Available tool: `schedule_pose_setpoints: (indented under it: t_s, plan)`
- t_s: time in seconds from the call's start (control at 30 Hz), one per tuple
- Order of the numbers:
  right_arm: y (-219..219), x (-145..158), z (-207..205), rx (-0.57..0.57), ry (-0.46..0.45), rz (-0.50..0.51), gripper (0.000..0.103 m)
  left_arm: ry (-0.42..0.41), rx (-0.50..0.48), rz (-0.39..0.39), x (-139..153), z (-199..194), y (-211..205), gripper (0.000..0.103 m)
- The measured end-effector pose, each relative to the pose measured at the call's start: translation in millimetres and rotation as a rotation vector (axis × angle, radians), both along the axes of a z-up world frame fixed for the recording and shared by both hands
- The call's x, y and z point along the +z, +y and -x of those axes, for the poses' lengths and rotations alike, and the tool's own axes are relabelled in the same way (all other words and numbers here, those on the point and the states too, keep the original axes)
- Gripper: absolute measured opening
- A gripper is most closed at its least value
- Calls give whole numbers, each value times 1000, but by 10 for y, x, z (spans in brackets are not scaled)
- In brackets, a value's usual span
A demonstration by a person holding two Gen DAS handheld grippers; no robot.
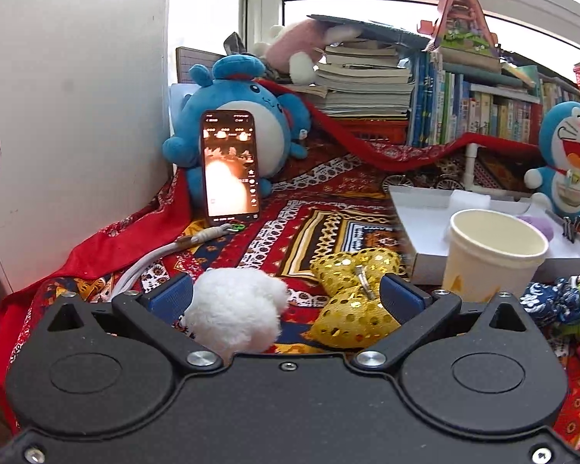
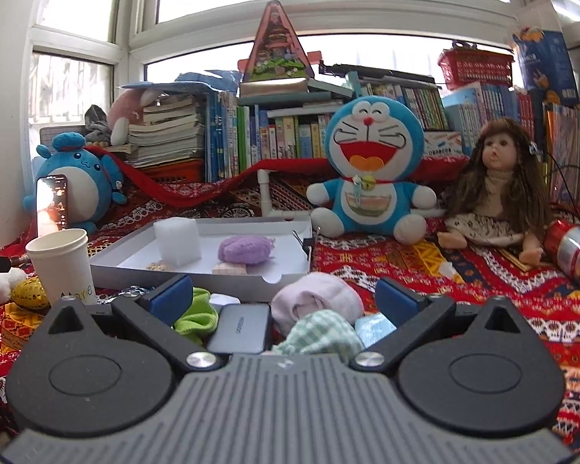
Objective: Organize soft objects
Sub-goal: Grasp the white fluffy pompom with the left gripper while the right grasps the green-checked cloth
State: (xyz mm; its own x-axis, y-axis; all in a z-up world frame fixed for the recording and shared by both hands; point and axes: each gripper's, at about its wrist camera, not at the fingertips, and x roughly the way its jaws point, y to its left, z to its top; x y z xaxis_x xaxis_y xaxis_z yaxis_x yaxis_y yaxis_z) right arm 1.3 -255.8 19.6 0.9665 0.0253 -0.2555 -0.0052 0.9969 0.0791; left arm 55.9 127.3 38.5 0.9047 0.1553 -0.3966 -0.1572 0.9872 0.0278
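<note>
Your left gripper [image 1: 286,294] had its fingers [image 1: 171,297] spread wide open, and nothing was squeezed between them. A fluffy white pom-pom [image 1: 236,313] lay on the patterned cloth [image 1: 321,208] between them, close to the left one, and a shiny gold bow [image 1: 353,297] lay by the right one. Just past the bow stood a paper cup [image 1: 491,255], right in front of a flat white box [image 1: 417,208]. Farther back, a phone [image 1: 230,164] leaned on a round blue plush toy [image 1: 247,116]. Your right gripper [image 2: 286,295] was open wide too and held nothing. Between its fingers [image 2: 398,301] sat a little pile: a pale pink soft roll [image 2: 321,297], a green checked cloth [image 2: 321,332], a light blue piece [image 2: 373,326], a bright green cloth [image 2: 197,315] and a grey gadget [image 2: 241,326]. Behind the pile was the white box, with a purple fuzzy ball [image 2: 245,249] and a white foam block [image 2: 178,239] inside it. A blue cat plush [image 2: 371,170] and a doll [image 2: 495,189] sat well behind, and a can [image 2: 576,251] lay on its side near the doll.
</note>
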Motion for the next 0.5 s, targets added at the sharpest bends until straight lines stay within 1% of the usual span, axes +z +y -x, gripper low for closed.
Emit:
schedule_pose_setpoints:
  t_s: [0.23,0.5]
  plan:
    - [-21,-59,36,-13,20,-7,103,6,-5,20,-89,-29,73,103]
    - [-55,-125,51,-31,42,-25,103,-8,60,21,-162,-49,165,102]
